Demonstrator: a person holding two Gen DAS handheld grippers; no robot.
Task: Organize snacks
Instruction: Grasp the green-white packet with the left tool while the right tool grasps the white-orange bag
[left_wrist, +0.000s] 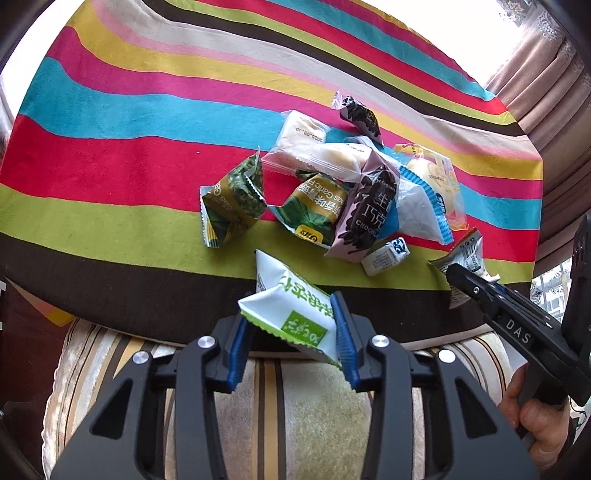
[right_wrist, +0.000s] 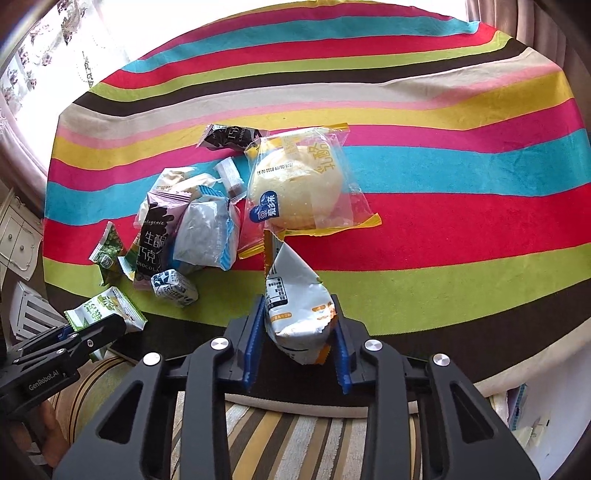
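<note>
while the snack pile (left_wrist: 354, 192) is left on the striped cloth (left_wrist: 147, 147), a green-and-white packet (left_wrist: 291, 314) is pinched by the narrowed left gripper (left_wrist: 295, 332) at the cloth's near edge, and a silver-and-orange packet (right_wrist: 299, 314) is clamped in the right gripper (right_wrist: 299, 343).

"DAS" is printed on the right hand-held gripper (left_wrist: 517, 326); "GenRobot.AI" is printed on the left hand-held gripper (right_wrist: 44, 382). "CHOCO", partly cut off, is read on the pink pack (left_wrist: 364, 210). Left of the pink pack, "Garlic" is read upside down on a green pack (left_wrist: 314, 210). Beyond it, "2026.09" is stamped on a clear pack (left_wrist: 301, 133).
</note>
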